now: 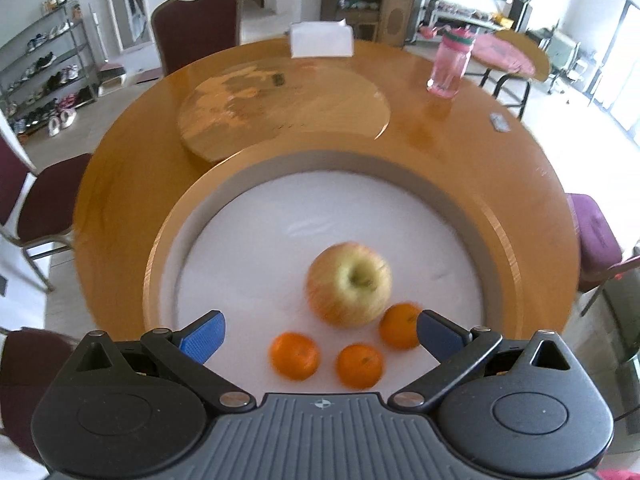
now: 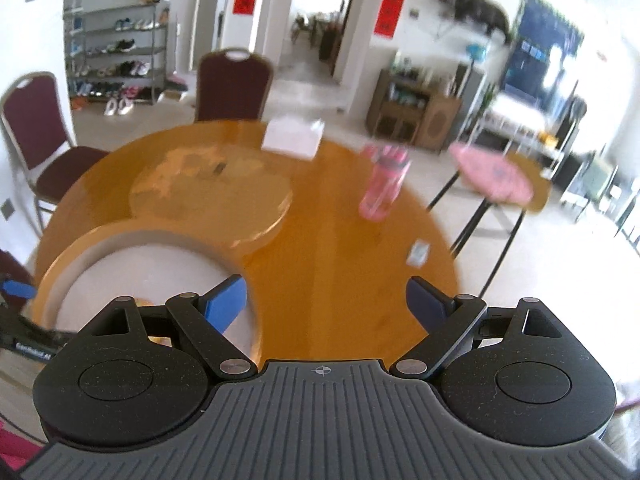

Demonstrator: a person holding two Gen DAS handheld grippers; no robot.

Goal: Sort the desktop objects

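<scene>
Left wrist view looks steeply into the tray [image 1: 496, 240]; right views it [image 2: 64, 256] from farther right.

Yellow-red apple [image 1: 349, 283], pink bottle [image 1: 450, 65]

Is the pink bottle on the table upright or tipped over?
Upright. The pink bottle stands on its base on the table, lid at the top, and the right wrist view shows it standing too, though blurred.

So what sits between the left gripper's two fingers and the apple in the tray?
In the left wrist view, three oranges lie on the tray floor between the open left gripper and the apple; the rightmost looks to touch the apple.
</scene>
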